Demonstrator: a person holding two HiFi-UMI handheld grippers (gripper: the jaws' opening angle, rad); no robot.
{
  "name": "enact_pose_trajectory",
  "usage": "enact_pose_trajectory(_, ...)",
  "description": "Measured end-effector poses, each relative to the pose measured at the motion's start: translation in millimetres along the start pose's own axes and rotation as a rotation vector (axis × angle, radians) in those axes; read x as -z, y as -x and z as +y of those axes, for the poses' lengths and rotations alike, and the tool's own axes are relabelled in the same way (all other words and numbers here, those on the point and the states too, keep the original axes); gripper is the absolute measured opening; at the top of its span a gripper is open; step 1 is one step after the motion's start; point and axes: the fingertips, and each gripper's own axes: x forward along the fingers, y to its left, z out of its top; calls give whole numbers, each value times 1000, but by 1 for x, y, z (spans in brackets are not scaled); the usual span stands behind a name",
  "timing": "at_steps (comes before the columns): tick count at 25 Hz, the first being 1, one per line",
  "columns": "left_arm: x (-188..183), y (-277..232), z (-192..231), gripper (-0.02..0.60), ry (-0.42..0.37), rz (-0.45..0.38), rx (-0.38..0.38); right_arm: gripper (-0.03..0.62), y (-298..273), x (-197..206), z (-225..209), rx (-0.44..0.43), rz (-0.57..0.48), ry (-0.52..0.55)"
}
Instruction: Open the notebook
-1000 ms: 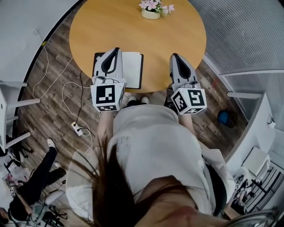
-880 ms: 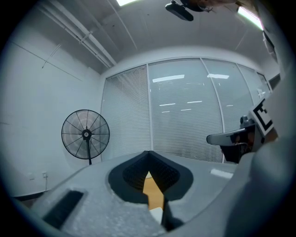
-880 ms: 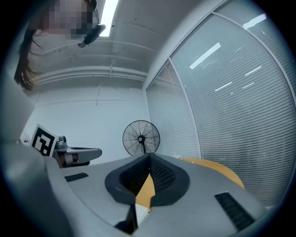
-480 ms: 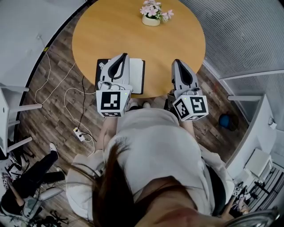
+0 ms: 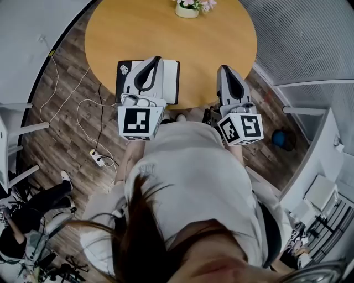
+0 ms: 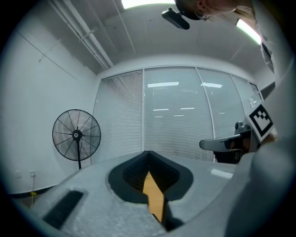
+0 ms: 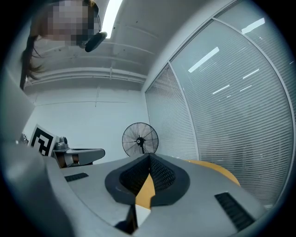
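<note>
The person [image 5: 185,182] in a white top fills the near ground, head cut off at the bottom edge. Both claws are held level over the table's near rim. The left claw [image 5: 155,59] is pinched fully together on nothing, and the right claw [image 5: 223,69] is likewise closed and empty. The notebook [image 5: 171,82] lies flat at 7 o'clock on the round table [image 5: 182,41]. The left claw hides its middle, so I can't tell whether it's open. At 12 o'clock, a flower pot [image 5: 187,10] is cropped. Beyond stands a fan [image 6: 76,135] beside the blinds [image 6: 171,115].
</note>
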Motion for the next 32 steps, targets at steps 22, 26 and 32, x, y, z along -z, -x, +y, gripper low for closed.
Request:
enact_pose_trajectory(22,14,21,-25,17,24,-4,62,0,23,19,11,46,53,60)
enact_pose_trajectory(26,23,24,-29,17,35,3,76,0,23,34,16,40,95,99)
enact_pose_trajectory(32,29,27,-35,17,30,14,106,0,21,36,23,27,100,106)
